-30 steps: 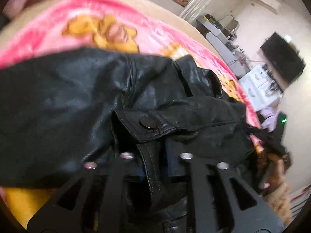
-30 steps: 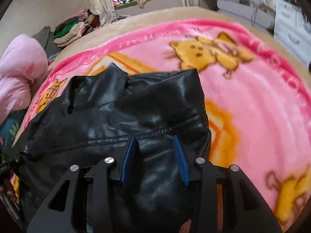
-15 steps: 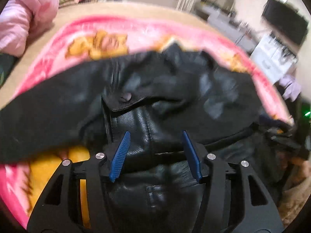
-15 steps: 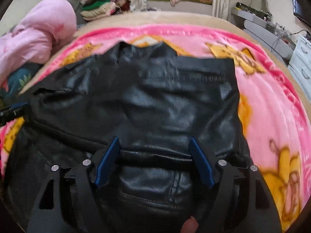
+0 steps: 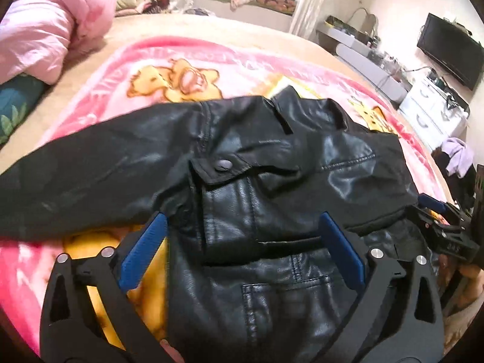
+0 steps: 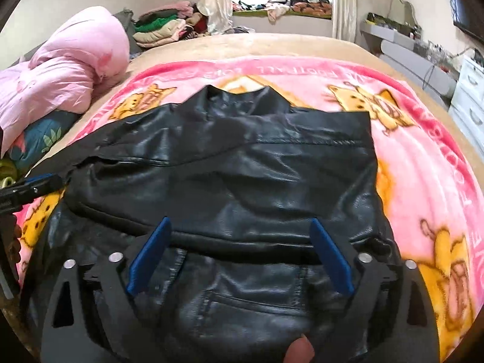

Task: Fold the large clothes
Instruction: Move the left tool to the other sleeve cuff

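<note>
A black leather jacket [image 5: 272, 187] lies on a pink cartoon blanket [image 5: 187, 60] on a bed. One sleeve stretches out to the left in the left wrist view. A folded layer with a snap button lies across the jacket's body. My left gripper [image 5: 242, 227] is open and empty, just above the jacket's near part. In the right wrist view the jacket [image 6: 242, 175] lies with its collar at the far side. My right gripper [image 6: 239, 233] is open and empty over the jacket's near edge. The left gripper shows at the left edge of the right wrist view [image 6: 27, 187].
A pink quilt [image 6: 60, 66] is bunched at the bed's left side. Piled clothes [image 6: 163, 27] lie at the far left corner. White drawers [image 6: 469, 90] and a TV [image 5: 450, 48] stand to the right of the bed. The right gripper shows at the right edge [image 5: 444, 220].
Both grippers have opened, let go of the jacket and pulled back toward me. The folded layer now lies flat on the jacket.
</note>
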